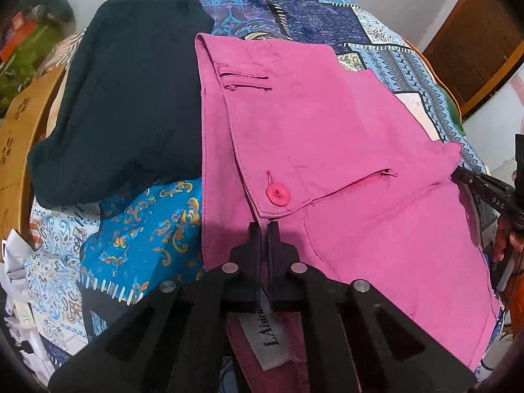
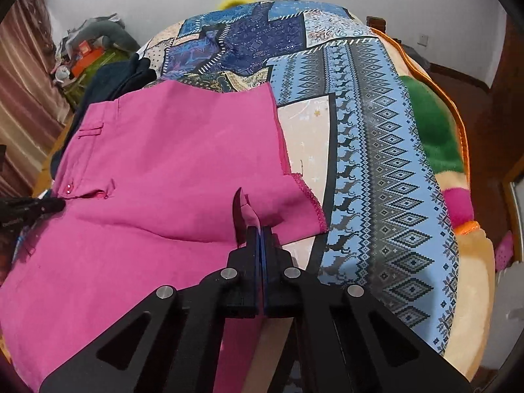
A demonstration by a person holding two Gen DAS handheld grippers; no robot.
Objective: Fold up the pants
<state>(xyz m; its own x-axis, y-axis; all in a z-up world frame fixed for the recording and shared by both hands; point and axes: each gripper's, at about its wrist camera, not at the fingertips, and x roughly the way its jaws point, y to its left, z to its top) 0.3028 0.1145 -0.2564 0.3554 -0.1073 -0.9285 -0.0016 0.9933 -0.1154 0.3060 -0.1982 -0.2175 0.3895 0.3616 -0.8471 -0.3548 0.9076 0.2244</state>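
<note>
I have the pink pants (image 1: 327,150) spread flat on the patchwork bedspread (image 1: 314,16), and I place everything else from their round pink button (image 1: 278,195).

My left gripper (image 1: 264,229) sits just below that button, at the waistband edge. Its jaws are pressed nearly together, and pink fabric with a white brand label (image 1: 265,337) lies under them. I cannot tell from the left wrist view whether cloth is actually pinched between the tips.

A dark folded garment (image 1: 124,98) lies to the left of the button and above it, touching the waistband side of the pants. A blue cloth with gold scrollwork (image 1: 140,229) lies left of the button, under that dark garment's lower edge.

In the right wrist view the same button (image 2: 68,190) shows at the far left. My right gripper (image 2: 261,229) is well to the right of it, near the stitched hem (image 2: 311,203) of the leg. Its jaws are clenched on a raised fold of the pink fabric. Beyond the hem, further right, a green and orange blanket (image 2: 435,124) lies on the bed.
</note>
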